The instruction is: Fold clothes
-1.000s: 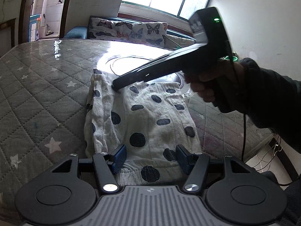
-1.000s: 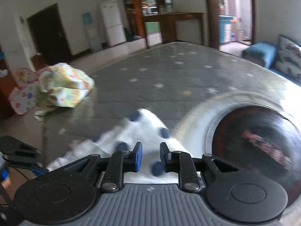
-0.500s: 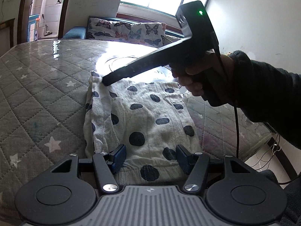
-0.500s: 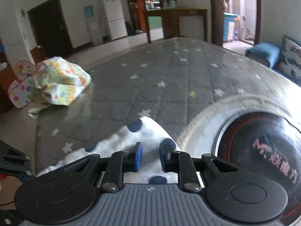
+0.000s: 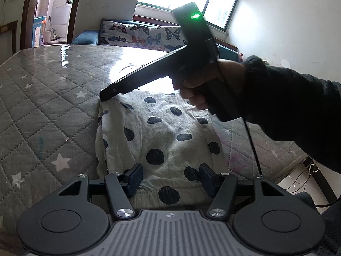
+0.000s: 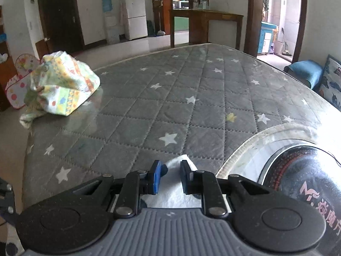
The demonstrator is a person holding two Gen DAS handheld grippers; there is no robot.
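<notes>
A white garment with dark polka dots (image 5: 162,136) lies flat on the grey star-quilted mattress (image 5: 42,111), filling the centre of the left wrist view. The left gripper (image 5: 169,177) hangs released over its near hem at the bottom. The right gripper (image 6: 169,179), in a dark-sleeved hand (image 5: 204,85), has narrow jaws at the garment's far corner; a grasp cannot be confirmed.

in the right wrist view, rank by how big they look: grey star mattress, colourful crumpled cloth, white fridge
1. grey star mattress, fills most of the view
2. colourful crumpled cloth
3. white fridge, though it stands far back, so it only looks smallest
</notes>
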